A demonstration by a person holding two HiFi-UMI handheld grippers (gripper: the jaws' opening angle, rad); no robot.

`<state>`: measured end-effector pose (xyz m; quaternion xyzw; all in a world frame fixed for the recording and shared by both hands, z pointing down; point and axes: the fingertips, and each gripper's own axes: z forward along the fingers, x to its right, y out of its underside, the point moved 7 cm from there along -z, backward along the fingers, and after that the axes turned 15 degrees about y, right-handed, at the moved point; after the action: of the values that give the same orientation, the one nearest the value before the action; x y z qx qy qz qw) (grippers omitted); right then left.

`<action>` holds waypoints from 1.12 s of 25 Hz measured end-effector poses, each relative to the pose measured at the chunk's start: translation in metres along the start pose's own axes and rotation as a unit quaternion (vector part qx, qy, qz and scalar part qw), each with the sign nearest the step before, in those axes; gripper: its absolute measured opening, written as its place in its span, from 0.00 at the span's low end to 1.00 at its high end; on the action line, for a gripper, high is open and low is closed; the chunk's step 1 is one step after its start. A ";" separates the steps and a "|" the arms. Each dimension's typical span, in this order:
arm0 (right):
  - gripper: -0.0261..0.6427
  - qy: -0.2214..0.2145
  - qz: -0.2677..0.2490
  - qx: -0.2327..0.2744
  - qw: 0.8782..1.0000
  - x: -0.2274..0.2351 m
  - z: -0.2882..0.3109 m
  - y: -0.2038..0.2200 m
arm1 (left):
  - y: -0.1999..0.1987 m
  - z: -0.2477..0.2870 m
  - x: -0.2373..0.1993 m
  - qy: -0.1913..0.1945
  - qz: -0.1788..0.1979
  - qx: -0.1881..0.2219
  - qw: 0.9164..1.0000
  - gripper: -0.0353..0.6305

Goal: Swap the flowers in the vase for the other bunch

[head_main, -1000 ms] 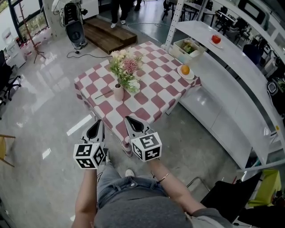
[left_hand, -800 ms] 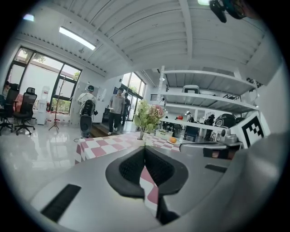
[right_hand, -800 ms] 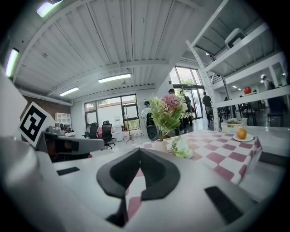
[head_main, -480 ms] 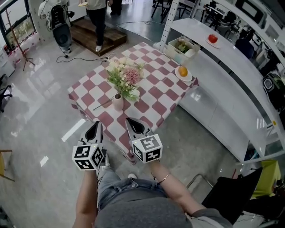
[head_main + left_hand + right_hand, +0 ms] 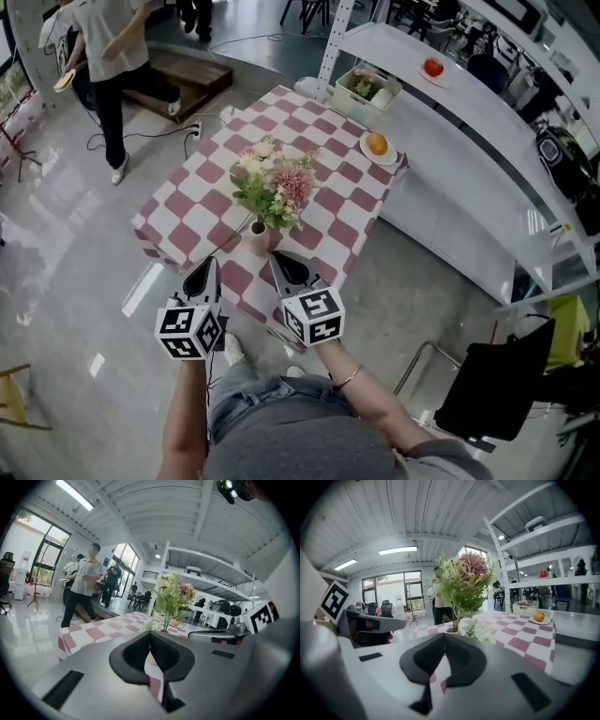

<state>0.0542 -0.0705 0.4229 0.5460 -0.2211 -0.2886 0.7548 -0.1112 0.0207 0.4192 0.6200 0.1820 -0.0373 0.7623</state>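
I've closed in on the worktop (image 5: 202,202). The vase (image 5: 260,236) of flowers (image 5: 274,186) now sits at twelve o'clock, near my left hand-held gripper (image 5: 206,266) and right hand-held gripper (image 5: 277,258), both shut, empty, ready to reach.

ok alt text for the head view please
Seen from above, a person holds the left gripper and right gripper, both shut, near the edge of a checked table with a vase of flowers; an orange sits farther back.
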 end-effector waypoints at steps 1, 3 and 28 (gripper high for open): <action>0.06 0.010 0.000 -0.002 1.000 -0.002 0.004 0.000 | -0.002 0.003 -0.007 0.008 -0.001 -0.004 1.000 0.08; 0.06 0.028 0.000 -0.004 1.000 -0.007 0.011 -0.002 | -0.006 0.009 -0.020 0.024 -0.002 -0.012 1.000 0.08; 0.26 0.146 0.023 -0.023 0.989 -0.027 0.026 0.004 | -0.036 0.086 -0.056 0.227 0.037 -0.080 0.970 0.08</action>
<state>0.0184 -0.0699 0.4344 0.5592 -0.1141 -0.1939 0.7979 -0.1538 -0.0792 0.4179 0.5553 0.3294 0.1475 0.7492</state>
